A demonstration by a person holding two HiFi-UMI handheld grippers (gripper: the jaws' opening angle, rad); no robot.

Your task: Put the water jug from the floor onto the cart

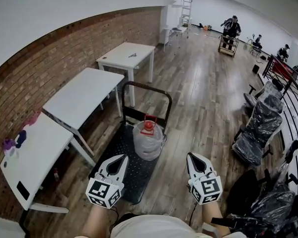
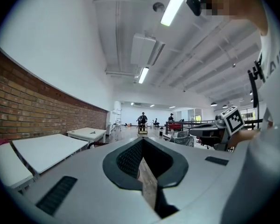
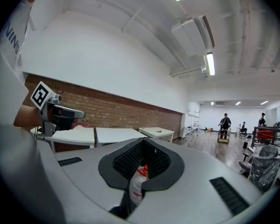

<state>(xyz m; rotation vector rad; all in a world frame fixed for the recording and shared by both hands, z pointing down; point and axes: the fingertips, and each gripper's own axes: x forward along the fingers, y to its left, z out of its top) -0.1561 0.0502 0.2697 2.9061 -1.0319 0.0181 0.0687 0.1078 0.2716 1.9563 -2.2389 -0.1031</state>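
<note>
In the head view the clear water jug (image 1: pixel 148 140) with its red cap stands upright on the black deck of the cart (image 1: pixel 116 155), just in front of the cart's dark handle bar (image 1: pixel 146 87). My left gripper (image 1: pixel 121 158) hovers over the cart's near left part, jaws shut and empty. On the other side my right gripper (image 1: pixel 192 156) is over the wood floor, right of the jug, also shut and empty. Neither touches the jug. Through the slit of the right gripper (image 3: pixel 142 146) part of the jug (image 3: pixel 136 185) shows. The left gripper (image 2: pixel 142 146) looks level down the room.
Three white tables (image 1: pixel 82 95) stand along the brick wall (image 1: pixel 20 83) at the left. Plastic-wrapped office chairs (image 1: pixel 258 128) line the right side. People with a trolley (image 1: pixel 230 33) and a ladder (image 1: pixel 185 14) are far back. Wood floor (image 1: pixel 198 98) stretches ahead.
</note>
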